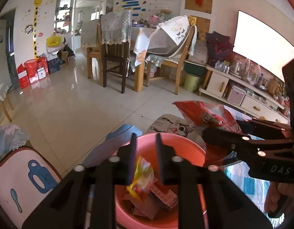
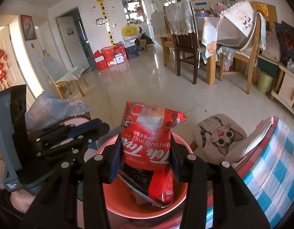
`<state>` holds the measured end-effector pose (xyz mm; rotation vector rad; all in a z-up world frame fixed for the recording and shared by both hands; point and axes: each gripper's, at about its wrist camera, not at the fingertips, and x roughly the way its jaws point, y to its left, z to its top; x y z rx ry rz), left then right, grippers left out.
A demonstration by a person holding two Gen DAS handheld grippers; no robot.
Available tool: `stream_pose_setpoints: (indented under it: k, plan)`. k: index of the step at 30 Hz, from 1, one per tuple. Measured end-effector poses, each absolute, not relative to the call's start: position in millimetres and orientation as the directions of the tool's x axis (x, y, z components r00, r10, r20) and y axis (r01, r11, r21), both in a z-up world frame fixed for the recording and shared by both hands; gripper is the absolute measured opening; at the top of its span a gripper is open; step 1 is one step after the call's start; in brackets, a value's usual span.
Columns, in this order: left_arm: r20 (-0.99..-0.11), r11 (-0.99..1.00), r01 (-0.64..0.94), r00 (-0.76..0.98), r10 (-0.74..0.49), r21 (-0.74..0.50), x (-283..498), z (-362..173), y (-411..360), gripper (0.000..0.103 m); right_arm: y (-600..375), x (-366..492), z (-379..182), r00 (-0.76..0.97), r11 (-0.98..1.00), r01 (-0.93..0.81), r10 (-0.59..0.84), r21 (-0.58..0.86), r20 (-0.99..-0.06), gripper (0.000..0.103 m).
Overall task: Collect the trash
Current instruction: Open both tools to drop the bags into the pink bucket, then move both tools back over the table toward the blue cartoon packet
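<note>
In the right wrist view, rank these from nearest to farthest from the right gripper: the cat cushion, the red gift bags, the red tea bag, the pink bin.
1. Red tea bag: gripped between the right gripper's fingers.
2. Pink bin: directly below the gripper.
3. Cat cushion: to the right, just beyond the bin.
4. Red gift bags: far across the floor, by the back wall, left of centre.

A red "Teh Tarik" instant milk tea bag (image 2: 147,143) stands upright, upside down, above the pink bin (image 2: 116,208). A blurred yellow wrapper (image 1: 142,177) is over the wrappers inside the bin.
</note>
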<state>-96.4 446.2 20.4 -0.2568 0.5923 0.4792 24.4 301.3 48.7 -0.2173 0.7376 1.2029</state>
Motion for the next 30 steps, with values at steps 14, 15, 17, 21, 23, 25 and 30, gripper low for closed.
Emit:
stream_pose_setpoints:
  k: [14, 15, 17, 21, 23, 25, 30]
  plan:
    - [-0.563, 0.862, -0.501, 0.735, 0.376, -0.078, -102.6, 35.8, 431.3, 0.065, 239.5, 36.6, 61.8, 0.225, 0.44, -0.855, 0.791, 0.274, -0.57, 0.064]
    - [-0.558, 0.863, -0.499, 0.74, 0.376, -0.079, -102.8, 38.6, 426.3, 0.067, 227.9, 37.1, 63.3, 0.233, 0.447, -0.85, 0.793, 0.279, -0.563, 0.064]
    - [-0.548, 0.868, -0.489, 0.75, 0.37, -0.084, -104.1, 43.3, 417.1, 0.071, 203.3, 35.9, 66.3, 0.258, 0.465, -0.842, 0.792, 0.273, -0.554, 0.069]
    - [-0.549, 0.895, -0.442, 0.765, 0.338, -0.065, -95.2, 48.7, 380.7, 0.077, 126.7, 39.5, 68.6, 0.343, 0.536, -0.806, 0.768, 0.251, -0.541, 0.079]
    - [-0.547, 0.91, -0.412, 0.774, 0.318, -0.053, -87.6, 49.0, 357.5, 0.085, 86.3, 42.3, 67.7, 0.382, 0.574, -0.779, 0.754, 0.254, -0.534, 0.082]
    - [-0.549, 0.924, -0.379, 0.783, 0.293, -0.047, -79.4, 48.6, 335.6, 0.085, 37.8, 43.0, 67.0, 0.439, 0.623, -0.743, 0.728, 0.243, -0.527, 0.085]
    - [-0.562, 0.96, -0.279, 0.799, 0.214, -0.031, -53.3, 44.4, 271.3, 0.089, -57.0, 40.5, 58.8, 0.568, 0.735, -0.654, 0.632, 0.177, -0.528, 0.093]
